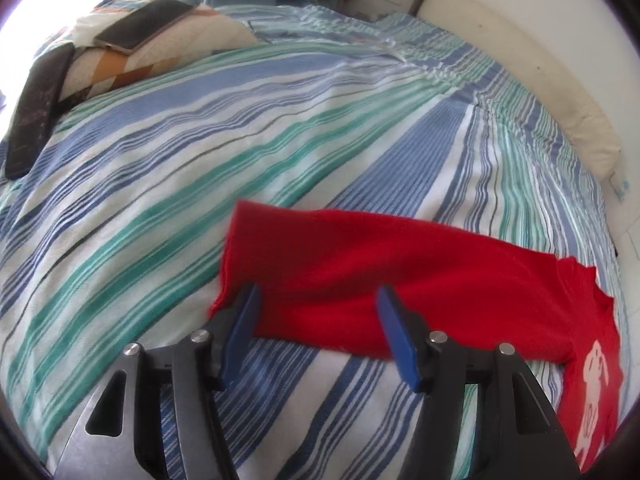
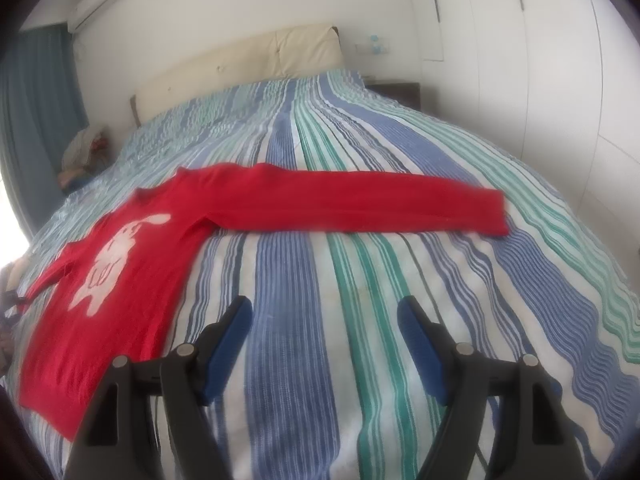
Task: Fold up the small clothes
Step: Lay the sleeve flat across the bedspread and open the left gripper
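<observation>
A small red long-sleeved sweater (image 2: 132,280) with a white rabbit print (image 2: 114,256) lies flat on the striped bedspread (image 2: 360,340). One sleeve (image 2: 360,204) stretches out straight to the right in the right wrist view. My right gripper (image 2: 324,312) is open and empty, above the bedspread in front of that sleeve. In the left wrist view the other sleeve (image 1: 360,264) lies stretched out, with the rabbit print (image 1: 596,392) at the far right. My left gripper (image 1: 318,300) is open, its blue fingertips at the near edge of this sleeve by the cuff.
A patterned pillow (image 1: 160,44) with a dark tablet (image 1: 146,24) on it and a dark flat object (image 1: 36,108) lie at the far left of the bed. A cream headboard (image 2: 248,60), blue curtain (image 2: 36,112) and white wardrobe (image 2: 540,60) surround the bed.
</observation>
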Available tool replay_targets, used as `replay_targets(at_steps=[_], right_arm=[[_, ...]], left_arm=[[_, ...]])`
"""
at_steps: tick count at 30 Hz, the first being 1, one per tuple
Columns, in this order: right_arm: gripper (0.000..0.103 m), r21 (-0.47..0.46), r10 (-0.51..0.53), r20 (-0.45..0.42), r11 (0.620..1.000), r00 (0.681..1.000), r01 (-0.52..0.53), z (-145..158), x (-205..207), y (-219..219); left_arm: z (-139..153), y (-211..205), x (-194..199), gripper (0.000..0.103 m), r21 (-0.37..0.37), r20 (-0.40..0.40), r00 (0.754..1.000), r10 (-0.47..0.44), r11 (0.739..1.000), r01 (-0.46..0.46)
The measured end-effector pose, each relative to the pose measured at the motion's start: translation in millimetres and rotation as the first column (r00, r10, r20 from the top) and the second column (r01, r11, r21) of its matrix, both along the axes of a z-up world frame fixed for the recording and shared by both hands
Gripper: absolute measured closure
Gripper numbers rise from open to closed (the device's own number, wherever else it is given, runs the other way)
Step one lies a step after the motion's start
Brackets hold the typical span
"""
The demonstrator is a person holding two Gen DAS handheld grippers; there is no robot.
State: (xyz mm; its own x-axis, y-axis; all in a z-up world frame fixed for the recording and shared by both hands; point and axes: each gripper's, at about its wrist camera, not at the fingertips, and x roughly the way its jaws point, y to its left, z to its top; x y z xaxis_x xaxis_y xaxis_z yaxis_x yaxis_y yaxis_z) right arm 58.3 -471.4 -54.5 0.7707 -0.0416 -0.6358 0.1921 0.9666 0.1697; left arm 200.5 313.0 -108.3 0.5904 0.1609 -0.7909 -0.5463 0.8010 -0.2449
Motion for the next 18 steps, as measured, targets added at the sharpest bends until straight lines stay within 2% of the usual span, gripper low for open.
replay_targets(at_steps=[4,11,13,15,18], right_arm=[[0.029,0.005,0.003,-0.002,1.000,1.000,-0.003,-1,1,0],[0.029,0.016,-0.016,0.015,1.000,1.000,0.016,2,-5,-5],[0.029,0.026,-0.025,0.023,0.999,0.999,0.024,3,-8,-8],[0.028,0.039,-0.034,0.031,0.999,0.999,0.032,4,-8,-12],[0.021,0.065,-0.043,0.036,0.997,0.998,0.041,4,-6,-16]], left_arm=[[-4,5,-7,0.041,0.002,-0.012,1.000,0.025,1.000,-0.025],[2,-8,-13,0.040,0.097,-0.045,0.998,0.049,0.994,-0.044],[12,-19,-14,0.019,0.168,-0.054,0.997,0.052,0.985,-0.042],[28,-37,-13,0.018,0.224,-0.039,0.999,-0.002,0.974,0.010],[49,-72,-21,0.012,0.240,-0.014,0.992,-0.124,0.963,0.123]])
